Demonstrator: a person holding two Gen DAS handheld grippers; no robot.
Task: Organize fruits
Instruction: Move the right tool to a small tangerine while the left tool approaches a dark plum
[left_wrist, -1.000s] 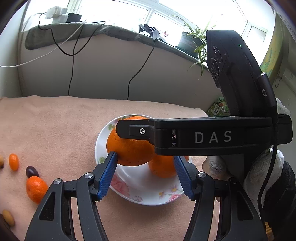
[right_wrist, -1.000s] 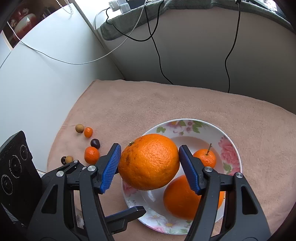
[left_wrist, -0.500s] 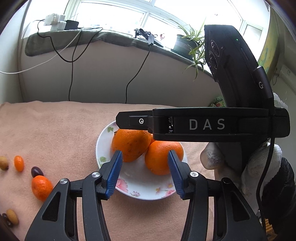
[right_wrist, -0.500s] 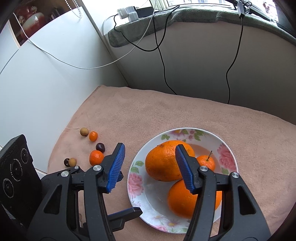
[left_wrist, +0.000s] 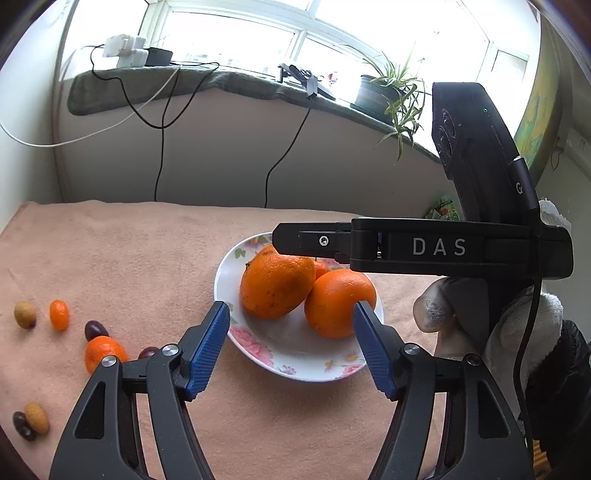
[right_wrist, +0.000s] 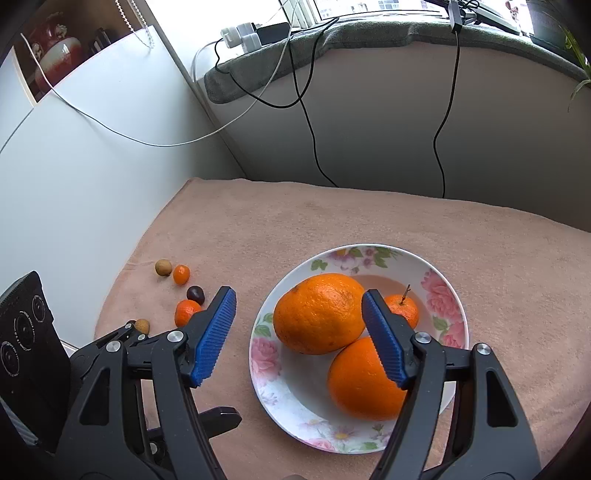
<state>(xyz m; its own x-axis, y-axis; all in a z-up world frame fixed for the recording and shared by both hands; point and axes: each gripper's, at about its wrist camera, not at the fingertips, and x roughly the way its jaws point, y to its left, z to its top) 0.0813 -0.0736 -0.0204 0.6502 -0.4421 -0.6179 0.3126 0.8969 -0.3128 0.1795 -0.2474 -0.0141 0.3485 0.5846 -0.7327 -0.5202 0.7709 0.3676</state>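
Observation:
A floral plate (right_wrist: 295, 417) holds a large orange (right_wrist: 319, 314), a second orange (right_wrist: 364, 380) and a small stemmed mandarin (right_wrist: 404, 308). My right gripper (right_wrist: 299, 297) hovers above the large orange. Its jaws are opening, and the pads touch nothing. In the left wrist view the same plate (left_wrist: 288, 347) and oranges (left_wrist: 275, 286) lie just beyond my left gripper (left_wrist: 291, 314). Its jaws are opening too, with nothing between them. The right tool's black housing (left_wrist: 439, 247) reaches over the plate from the right.
Small fruits lie on the pink cloth to the left: a longan (left_wrist: 24, 314), a kumquat (left_wrist: 59, 314), a dark grape (left_wrist: 95, 329), a small tangerine (left_wrist: 101, 352) and more near the edge (left_wrist: 36, 417). A gloved hand (left_wrist: 443, 306) holds the right tool. Walls and hanging cables stand behind.
A second ago the right gripper held the large orange above the plate. The orange now rests on the plate and those jaws have let go. The left jaws narrowed, then widened.

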